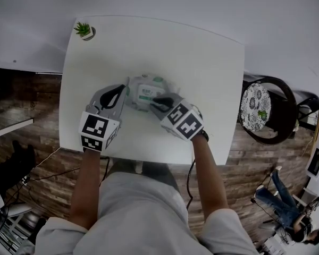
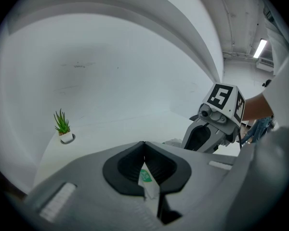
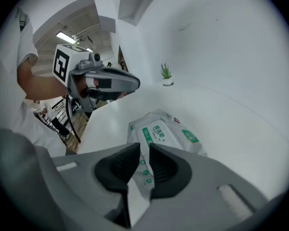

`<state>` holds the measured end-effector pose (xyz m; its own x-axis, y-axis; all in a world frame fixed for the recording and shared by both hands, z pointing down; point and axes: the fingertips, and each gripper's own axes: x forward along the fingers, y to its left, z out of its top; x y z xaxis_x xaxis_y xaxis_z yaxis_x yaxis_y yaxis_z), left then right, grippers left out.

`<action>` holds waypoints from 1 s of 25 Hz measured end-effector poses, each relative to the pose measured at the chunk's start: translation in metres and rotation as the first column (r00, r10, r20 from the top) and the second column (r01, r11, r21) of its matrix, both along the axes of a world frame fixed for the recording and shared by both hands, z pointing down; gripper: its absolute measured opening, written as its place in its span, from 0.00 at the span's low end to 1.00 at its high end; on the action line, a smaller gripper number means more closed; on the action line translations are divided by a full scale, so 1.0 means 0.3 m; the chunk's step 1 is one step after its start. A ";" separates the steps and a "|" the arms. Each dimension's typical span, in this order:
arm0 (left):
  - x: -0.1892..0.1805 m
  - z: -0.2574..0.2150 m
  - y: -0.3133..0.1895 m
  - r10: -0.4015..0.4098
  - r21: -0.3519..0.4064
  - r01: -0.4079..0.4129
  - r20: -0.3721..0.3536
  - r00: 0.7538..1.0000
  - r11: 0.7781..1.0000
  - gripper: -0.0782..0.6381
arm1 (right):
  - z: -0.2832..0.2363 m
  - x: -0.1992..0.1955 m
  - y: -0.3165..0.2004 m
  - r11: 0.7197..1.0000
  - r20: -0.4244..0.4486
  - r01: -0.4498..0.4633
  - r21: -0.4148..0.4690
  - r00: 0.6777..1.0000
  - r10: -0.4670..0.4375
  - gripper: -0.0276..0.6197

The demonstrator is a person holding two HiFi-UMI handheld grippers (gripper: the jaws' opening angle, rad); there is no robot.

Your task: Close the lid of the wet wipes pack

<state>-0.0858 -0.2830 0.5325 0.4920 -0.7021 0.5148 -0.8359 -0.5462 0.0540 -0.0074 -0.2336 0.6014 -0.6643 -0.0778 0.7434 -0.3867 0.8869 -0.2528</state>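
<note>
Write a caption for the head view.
The left gripper and right gripper each clamp an end of the wet wipes pack on the table.

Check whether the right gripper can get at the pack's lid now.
Probably not yet: the right gripper is clamped on the pack at its edge, as is the left gripper on the other side. The lid lies bare on top, reachable once it lets go.

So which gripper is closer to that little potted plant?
Left. The left gripper sits below-right of the potted plant in the head view; the right gripper is farther right.
</note>
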 end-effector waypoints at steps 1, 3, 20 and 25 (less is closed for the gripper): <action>0.001 -0.005 0.007 0.000 0.002 0.000 -0.001 1.000 1.000 0.11 | -0.012 0.003 0.001 1.000 0.018 -0.026 0.002 0.999 0.026 0.14; 0.002 -0.018 0.021 0.002 0.009 -0.002 -0.003 1.000 1.000 0.11 | -0.037 0.014 0.000 0.997 0.047 -0.077 0.017 0.996 0.076 0.14; 0.020 -0.236 0.114 0.016 0.128 -0.009 -0.054 0.998 0.992 0.11 | -0.337 0.147 0.015 0.865 0.234 -0.455 0.212 0.883 0.407 0.05; 0.018 -0.300 0.156 0.022 0.159 -0.010 -0.071 0.997 0.987 0.11 | -0.437 0.176 0.043 0.812 0.281 -0.521 0.262 0.847 0.452 0.05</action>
